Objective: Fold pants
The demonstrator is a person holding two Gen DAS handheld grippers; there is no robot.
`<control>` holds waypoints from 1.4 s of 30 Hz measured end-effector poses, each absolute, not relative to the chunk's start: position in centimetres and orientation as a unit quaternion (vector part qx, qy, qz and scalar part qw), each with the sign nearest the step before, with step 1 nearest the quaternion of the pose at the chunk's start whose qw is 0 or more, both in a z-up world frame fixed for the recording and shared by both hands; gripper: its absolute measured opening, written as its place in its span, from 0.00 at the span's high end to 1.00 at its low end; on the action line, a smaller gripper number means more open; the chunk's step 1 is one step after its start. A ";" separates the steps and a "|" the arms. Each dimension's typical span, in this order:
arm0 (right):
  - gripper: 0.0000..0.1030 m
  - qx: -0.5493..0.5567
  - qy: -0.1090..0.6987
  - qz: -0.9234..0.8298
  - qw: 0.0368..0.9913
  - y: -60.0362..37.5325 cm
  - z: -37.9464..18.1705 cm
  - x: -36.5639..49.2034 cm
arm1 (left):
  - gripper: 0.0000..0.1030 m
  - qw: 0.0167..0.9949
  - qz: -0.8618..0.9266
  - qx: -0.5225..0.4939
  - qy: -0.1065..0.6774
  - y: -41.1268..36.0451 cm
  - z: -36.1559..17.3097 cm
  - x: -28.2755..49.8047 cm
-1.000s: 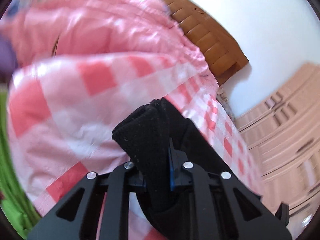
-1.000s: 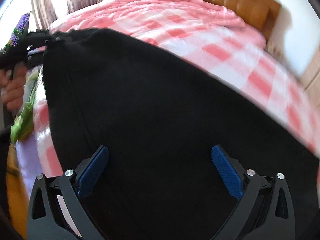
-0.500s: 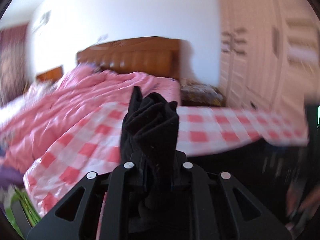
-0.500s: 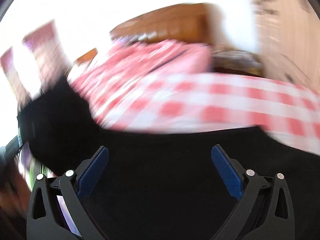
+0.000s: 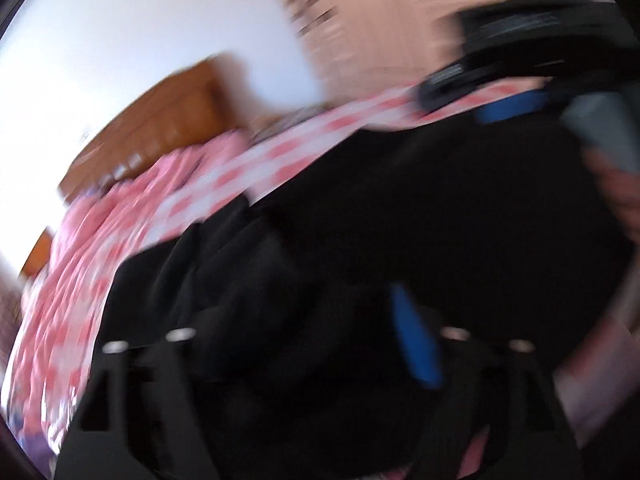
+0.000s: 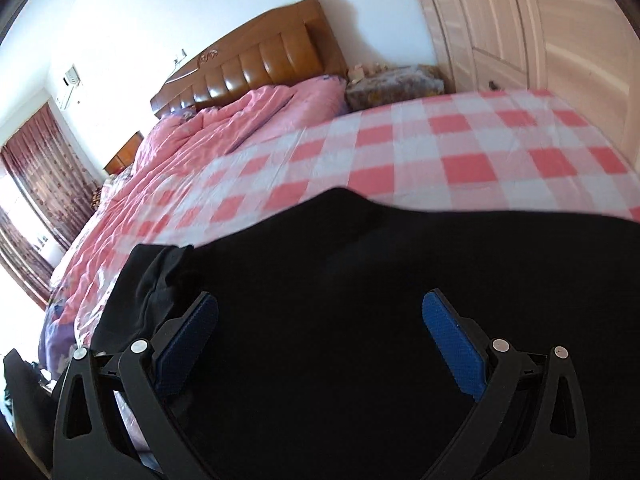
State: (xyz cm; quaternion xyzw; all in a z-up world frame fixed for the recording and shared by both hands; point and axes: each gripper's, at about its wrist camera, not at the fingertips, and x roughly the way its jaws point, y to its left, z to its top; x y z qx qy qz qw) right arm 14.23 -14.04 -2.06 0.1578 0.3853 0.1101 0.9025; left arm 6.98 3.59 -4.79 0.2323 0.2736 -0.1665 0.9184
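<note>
Pink-and-white checked bedding covers the bed point(image 6: 440, 148), and the black pants point(image 6: 360, 320) lie spread across its near end, a bunched edge at their left side. They look like soft, limp, fairly thick cloth that will sag and crease wherever it is lifted, so a pinch at a hem, waistband or folded edge should carry them best. The right gripper point(image 6: 320, 336) hovers over the dark cloth with its blue pads wide apart, holding nothing. The left gripper point(image 5: 304, 344), badly blurred, has just been opening: a second ago it was clamped on a wad of black fabric, and now its jaws stand apart above the released pants.
</note>
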 end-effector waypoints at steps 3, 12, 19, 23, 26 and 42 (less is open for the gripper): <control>0.04 0.170 0.394 0.129 0.894 -13.0 -2.4 14.3 | 0.20 0.918 -0.215 0.220 0.251 4.9 -3.7 3.9; 0.04 0.198 0.469 0.272 0.816 -4.0 -4.8 13.9 | 0.19 0.954 -0.010 0.043 0.297 21.7 -3.3 5.3; 0.04 0.159 0.490 0.295 0.805 2.0 -5.4 13.8 | 0.17 0.945 0.013 0.054 0.323 26.1 -5.2 5.8; 0.09 0.166 0.486 0.294 0.806 4.1 -5.4 15.6 | 0.17 0.939 -0.002 0.057 0.339 25.7 -6.8 5.2; 0.50 0.166 0.484 0.278 0.813 5.0 -5.7 16.8 | 0.17 0.937 -0.009 0.063 0.344 25.2 -7.4 5.5; 0.79 0.140 0.343 0.264 0.891 -3.1 1.9 11.5 | 0.04 0.931 0.072 0.063 0.351 24.2 -5.2 9.5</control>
